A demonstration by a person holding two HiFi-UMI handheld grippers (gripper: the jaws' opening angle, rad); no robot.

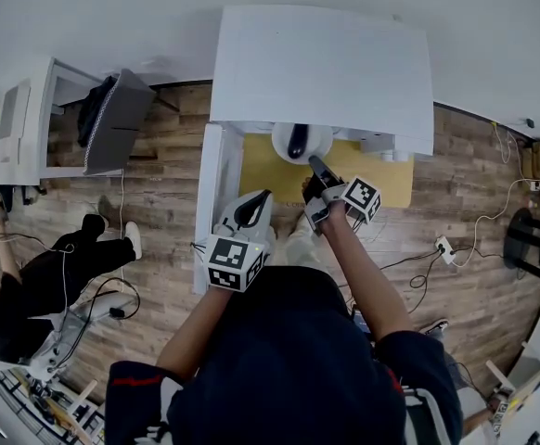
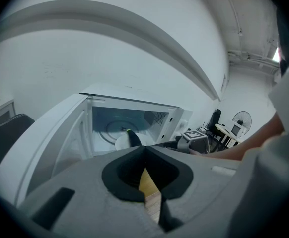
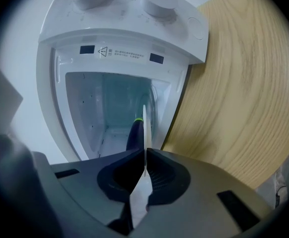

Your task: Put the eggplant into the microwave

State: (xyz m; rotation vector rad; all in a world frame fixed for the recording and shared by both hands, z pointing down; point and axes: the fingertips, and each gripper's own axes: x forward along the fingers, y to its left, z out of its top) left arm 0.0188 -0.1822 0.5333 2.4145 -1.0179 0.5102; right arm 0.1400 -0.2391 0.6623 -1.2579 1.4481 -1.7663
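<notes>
The right gripper's (image 3: 144, 151) jaws are pinched shut on the thin edge of a white plate (image 3: 144, 120). The dark eggplant (image 3: 133, 135), with its green tip, lies on that plate. The plate and eggplant sit in the open mouth of the white microwave (image 3: 124, 33), with space on both sides between the plate and the inner walls. Above the opening there are two small dark labels and a triangle sign with a line of tiny print (image 3: 129, 54). The print is too small to read. Two round knobs (image 3: 159, 1) sit on the front panel. The microwave stands on a wooden worktop (image 3: 234, 83), and bare wood shows beside it. The left gripper's (image 2: 145, 148) jaws are closed together with nothing between them. It is near the microwave door (image 2: 45, 143), which is swung wide open. The left gripper view shows the eggplant on the plate just inside the opening. In the head view, each gripper has a cube with black-and-white square markers (image 1: 236, 260). Wooden floor boards (image 1: 159, 193) lie around the worktop.
</notes>
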